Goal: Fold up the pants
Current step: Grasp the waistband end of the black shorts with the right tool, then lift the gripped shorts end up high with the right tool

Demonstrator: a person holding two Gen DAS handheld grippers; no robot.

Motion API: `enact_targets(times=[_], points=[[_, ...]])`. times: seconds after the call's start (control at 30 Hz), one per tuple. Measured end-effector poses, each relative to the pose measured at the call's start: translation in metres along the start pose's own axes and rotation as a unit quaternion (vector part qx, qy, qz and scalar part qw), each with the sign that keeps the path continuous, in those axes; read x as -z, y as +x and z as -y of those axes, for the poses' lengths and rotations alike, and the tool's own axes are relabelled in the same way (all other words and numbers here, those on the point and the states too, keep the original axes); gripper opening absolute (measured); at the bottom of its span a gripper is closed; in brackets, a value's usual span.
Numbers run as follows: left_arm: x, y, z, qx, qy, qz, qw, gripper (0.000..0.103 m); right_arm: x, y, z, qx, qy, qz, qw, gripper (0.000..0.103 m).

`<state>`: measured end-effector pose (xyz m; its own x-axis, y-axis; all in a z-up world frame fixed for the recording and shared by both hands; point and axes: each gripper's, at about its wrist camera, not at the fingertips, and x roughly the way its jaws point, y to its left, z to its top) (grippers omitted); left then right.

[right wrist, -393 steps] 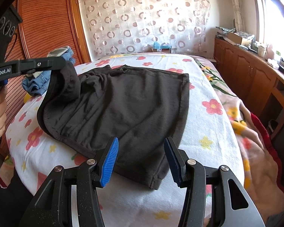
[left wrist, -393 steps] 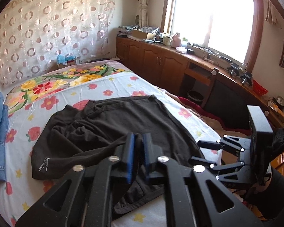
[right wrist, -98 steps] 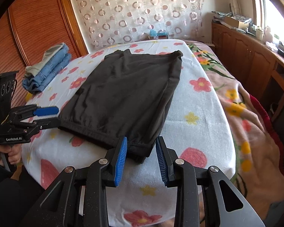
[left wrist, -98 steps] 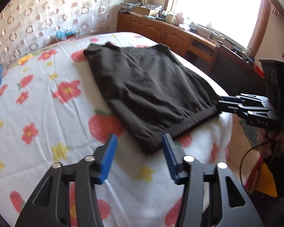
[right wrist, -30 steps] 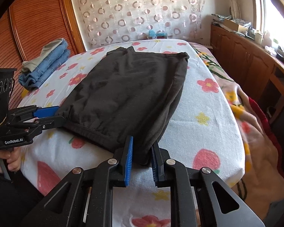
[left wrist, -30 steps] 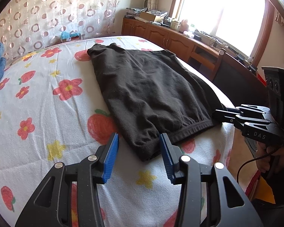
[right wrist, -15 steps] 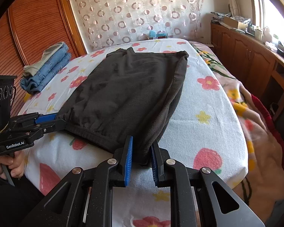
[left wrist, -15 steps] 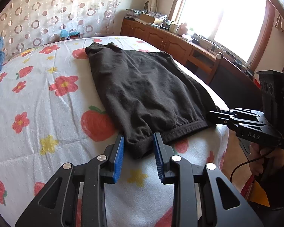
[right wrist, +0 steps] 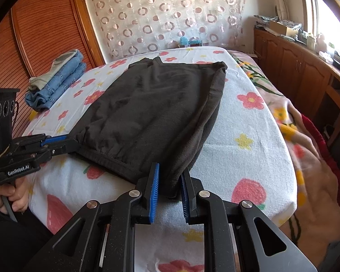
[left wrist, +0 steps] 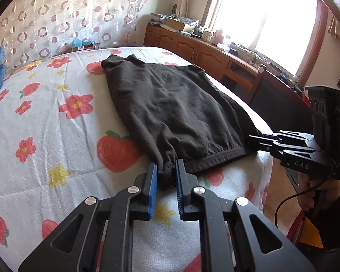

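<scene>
Dark brown pants (left wrist: 181, 111) lie folded lengthwise on the flowered bed sheet (left wrist: 56, 136), waistband toward me. My left gripper (left wrist: 166, 176) is shut on the waistband's left corner. My right gripper (right wrist: 169, 181) is shut on the waistband's right corner, where the cloth bunches between the blue pads. The pants also show in the right wrist view (right wrist: 154, 113). Each gripper appears in the other's view: the right gripper (left wrist: 258, 140) and the left gripper (right wrist: 63, 144).
A stack of folded jeans (right wrist: 59, 81) lies at the bed's left side by the wooden wardrobe (right wrist: 40, 34). Wooden cabinets (left wrist: 204, 54) run under the window on the right. A blanket (right wrist: 306, 136) hangs off the bed's right edge.
My left gripper has closed from open onto the waistband's left corner. My right gripper stays shut on the right corner.
</scene>
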<state>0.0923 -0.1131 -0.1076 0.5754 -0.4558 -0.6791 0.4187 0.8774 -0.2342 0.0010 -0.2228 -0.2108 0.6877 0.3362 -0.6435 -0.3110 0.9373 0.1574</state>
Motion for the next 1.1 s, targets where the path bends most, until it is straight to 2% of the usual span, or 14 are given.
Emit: enact_targets(times=[0.1, 0.2, 0.53, 0.87, 1.1], points=[[-0.002, -0.003, 0.003, -0.002, 0.007, 0.006, 1.0000, 0.013, -0.001, -0.001, 0.003, -0.009, 0.006, 0.003, 1.000, 0.011], [-0.009, -0.013, 0.006, -0.001, 0.012, 0.021, 0.9997, 0.012, -0.004, -0.011, 0.003, -0.018, 0.010, 0.024, 1.000, 0.007], [-0.059, -0.074, 0.015, 0.009, 0.031, 0.103, 0.9941, 0.011, -0.042, -0.063, -0.010, -0.026, -0.014, 0.107, 0.994, 0.006], [-0.107, -0.142, 0.025, -0.003, 0.063, 0.185, 0.9807, 0.010, -0.081, -0.121, -0.039, -0.039, -0.060, 0.183, 0.981, 0.006], [-0.124, -0.177, 0.021, -0.023, 0.071, 0.225, 0.9714, 0.010, -0.094, -0.160, -0.062, -0.043, -0.095, 0.223, 0.969, 0.006]])
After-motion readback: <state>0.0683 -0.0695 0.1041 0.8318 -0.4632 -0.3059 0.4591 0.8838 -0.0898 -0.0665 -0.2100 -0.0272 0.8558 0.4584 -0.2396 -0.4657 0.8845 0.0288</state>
